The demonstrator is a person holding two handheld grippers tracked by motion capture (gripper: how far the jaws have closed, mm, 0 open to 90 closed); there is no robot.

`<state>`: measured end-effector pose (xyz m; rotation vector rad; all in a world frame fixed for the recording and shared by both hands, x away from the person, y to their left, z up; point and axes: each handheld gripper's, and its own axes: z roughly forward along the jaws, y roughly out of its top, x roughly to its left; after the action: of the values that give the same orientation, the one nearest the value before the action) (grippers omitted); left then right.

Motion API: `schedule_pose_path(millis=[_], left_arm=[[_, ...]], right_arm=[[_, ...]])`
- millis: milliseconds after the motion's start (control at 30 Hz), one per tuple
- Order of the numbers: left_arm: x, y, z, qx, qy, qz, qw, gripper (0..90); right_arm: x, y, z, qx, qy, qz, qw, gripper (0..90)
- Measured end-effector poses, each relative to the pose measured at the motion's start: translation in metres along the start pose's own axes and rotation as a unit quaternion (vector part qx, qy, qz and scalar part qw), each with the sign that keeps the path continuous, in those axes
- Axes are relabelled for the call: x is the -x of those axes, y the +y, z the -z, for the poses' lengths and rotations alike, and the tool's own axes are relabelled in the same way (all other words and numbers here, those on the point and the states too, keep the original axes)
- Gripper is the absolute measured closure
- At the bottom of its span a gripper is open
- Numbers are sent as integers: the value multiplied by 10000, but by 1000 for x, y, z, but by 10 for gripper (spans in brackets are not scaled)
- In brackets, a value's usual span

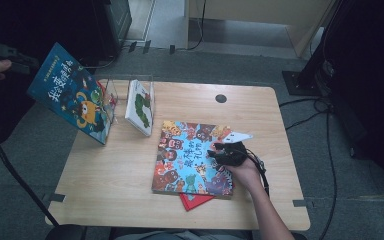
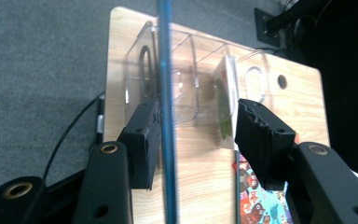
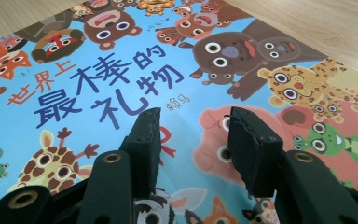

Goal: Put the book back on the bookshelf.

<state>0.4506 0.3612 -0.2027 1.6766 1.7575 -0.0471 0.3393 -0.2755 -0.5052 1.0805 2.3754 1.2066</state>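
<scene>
A blue picture book stands tilted, its lower corner in the clear rack at the table's back left. My left gripper is off the table's left side, at the book's upper corner. In the left gripper view the book's thin edge runs between the jaws, close to the left pad, and my left gripper is open. My right gripper hovers open just over a light-blue animal book lying flat. In the right gripper view my right gripper has nothing between its jaws above that cover.
A white book with a green caterpillar stands upright in the rack's right slot. A red book pokes out under the animal book. The wooden table has a round hole at the back. Cables and dark stands lie on the floor to the right.
</scene>
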Motion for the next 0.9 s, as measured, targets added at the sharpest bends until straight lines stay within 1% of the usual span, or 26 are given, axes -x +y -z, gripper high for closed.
schedule_pose_path(millis=[33,133,200,267,333,400,567,633,733,800,867,900], left_arm=[[4,-2,4,6,-17,-50,10000,506],[19,-8,11,104,-72,-173,9998,503],[27,-13,11,89,-137,-245,9996,497],[35,-18,9,25,-208,-343,9992,483],[42,-24,5,12,-302,-390,9988,470],[48,-30,-1,-40,-291,-461,9985,469],[65,-46,-23,-123,-412,-665,9969,464],[72,-54,-34,-215,-516,-737,9957,463],[83,-67,-49,-295,-754,-872,9929,459],[89,-74,-58,-331,-787,-968,9916,459],[94,-81,-68,-349,-850,-990,9908,458],[97,-84,-72,-395,-830,-1036,9904,456]], right_arm=[[1,1,0,-22,6,-43,10000,540],[6,2,0,-54,16,-31,10000,540],[8,4,0,-94,17,-74,9999,540],[11,5,0,-108,39,-130,9998,540],[14,6,1,-43,96,-186,9998,543],[17,8,1,-61,130,-255,9996,543],[21,13,-1,-12,128,-256,9996,541],[24,13,-2,9,101,-260,9996,540],[29,13,-2,-30,82,-324,9994,539],[31,13,1,-8,84,-361,9993,539],[32,12,4,38,65,-372,9993,538],[33,12,5,45,76,-367,9993,539]])
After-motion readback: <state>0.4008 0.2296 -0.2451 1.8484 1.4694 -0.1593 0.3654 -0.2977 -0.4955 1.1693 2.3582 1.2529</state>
